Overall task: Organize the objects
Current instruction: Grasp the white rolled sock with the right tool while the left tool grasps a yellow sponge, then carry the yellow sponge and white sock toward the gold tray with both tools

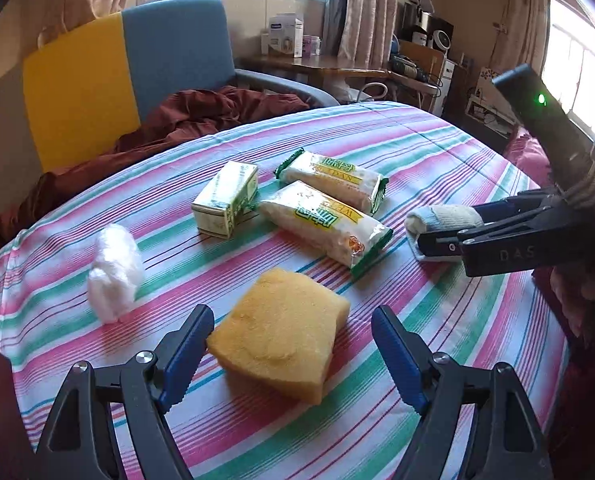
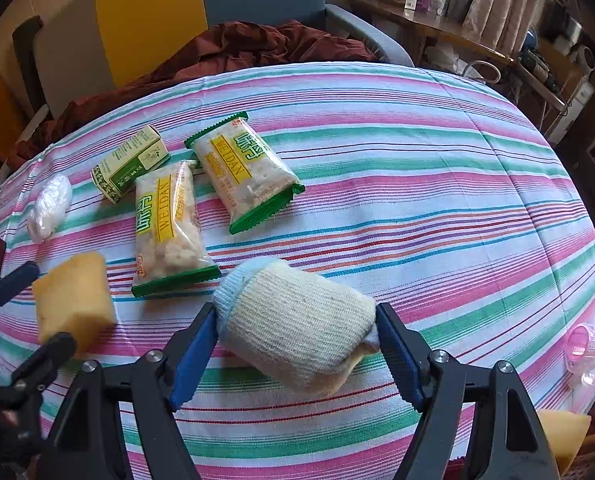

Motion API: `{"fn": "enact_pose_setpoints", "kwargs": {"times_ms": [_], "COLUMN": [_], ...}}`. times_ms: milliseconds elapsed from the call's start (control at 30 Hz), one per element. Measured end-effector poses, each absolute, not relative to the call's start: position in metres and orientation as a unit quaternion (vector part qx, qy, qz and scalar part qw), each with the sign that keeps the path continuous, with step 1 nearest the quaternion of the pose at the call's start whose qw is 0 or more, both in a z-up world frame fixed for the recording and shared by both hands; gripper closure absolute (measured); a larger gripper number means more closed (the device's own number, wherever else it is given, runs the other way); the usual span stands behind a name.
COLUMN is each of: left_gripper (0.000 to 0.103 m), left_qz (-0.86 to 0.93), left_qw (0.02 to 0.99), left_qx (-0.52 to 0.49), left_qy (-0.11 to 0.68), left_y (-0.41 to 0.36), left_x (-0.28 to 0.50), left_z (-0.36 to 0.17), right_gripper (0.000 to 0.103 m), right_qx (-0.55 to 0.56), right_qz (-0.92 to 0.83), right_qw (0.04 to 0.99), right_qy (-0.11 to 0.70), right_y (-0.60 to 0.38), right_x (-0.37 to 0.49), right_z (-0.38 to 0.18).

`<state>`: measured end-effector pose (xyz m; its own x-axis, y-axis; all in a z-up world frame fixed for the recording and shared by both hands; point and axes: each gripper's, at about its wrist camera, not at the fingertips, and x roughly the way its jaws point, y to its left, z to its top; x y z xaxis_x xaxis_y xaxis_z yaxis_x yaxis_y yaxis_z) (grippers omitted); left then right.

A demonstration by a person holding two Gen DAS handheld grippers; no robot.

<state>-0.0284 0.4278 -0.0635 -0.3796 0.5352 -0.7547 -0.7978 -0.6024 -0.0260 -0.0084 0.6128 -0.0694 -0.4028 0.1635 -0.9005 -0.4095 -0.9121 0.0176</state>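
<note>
At lower centre of the right wrist view, the right gripper [image 2: 297,336] — pads clamped on a rolled sock [image 2: 297,328] above the striped cloth [image 2: 417,168]. Lower centre of the left view: left gripper [image 1: 291,344], jaws apart around a yellow sponge [image 1: 281,332]. Mid-frame beyond — two snack packs [image 1: 325,224], green carton [image 1: 225,204], white plastic wad [image 1: 115,272].
</note>
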Motion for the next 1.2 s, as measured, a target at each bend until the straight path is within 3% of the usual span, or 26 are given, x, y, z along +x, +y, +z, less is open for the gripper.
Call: {"fn": "enact_pose_setpoints", "kwargs": {"times_ms": [67, 167, 300, 467, 867, 1200], "left_gripper": [0.021, 0.031, 0.032, 0.041, 0.042, 0.042], "left_qz": [0.813, 0.812, 0.797, 0.807, 0.857, 0.875], "left_qw": [0.404, 0.389, 0.405, 0.402, 0.371, 0.362], "left_qx": [-0.374, -0.390, -0.416, -0.406, -0.334, -0.301], "left_qy": [0.190, 0.192, 0.166, 0.147, 0.123, 0.115], "left_y": [0.433, 0.434, 0.427, 0.416, 0.372, 0.341], "left_x": [-0.026, -0.032, -0.041, -0.036, -0.005, 0.026], "left_z": [-0.070, -0.075, -0.081, -0.079, -0.056, -0.044], "right_gripper": [0.025, 0.025, 0.025, 0.027, 0.029, 0.029], "right_qx": [-0.519, -0.519, -0.518, -0.516, -0.476, -0.434], "right_qz": [0.829, 0.828, 0.828, 0.831, 0.858, 0.883], "right_qw": [0.173, 0.174, 0.176, 0.179, 0.164, 0.171], "right_qy": [0.118, 0.119, 0.118, 0.111, 0.102, 0.044], "right_y": [0.613, 0.613, 0.612, 0.609, 0.604, 0.583], "right_x": [-0.009, -0.009, -0.008, -0.008, -0.007, -0.010], "right_z": [-0.070, -0.070, -0.070, -0.069, -0.050, -0.036]}}
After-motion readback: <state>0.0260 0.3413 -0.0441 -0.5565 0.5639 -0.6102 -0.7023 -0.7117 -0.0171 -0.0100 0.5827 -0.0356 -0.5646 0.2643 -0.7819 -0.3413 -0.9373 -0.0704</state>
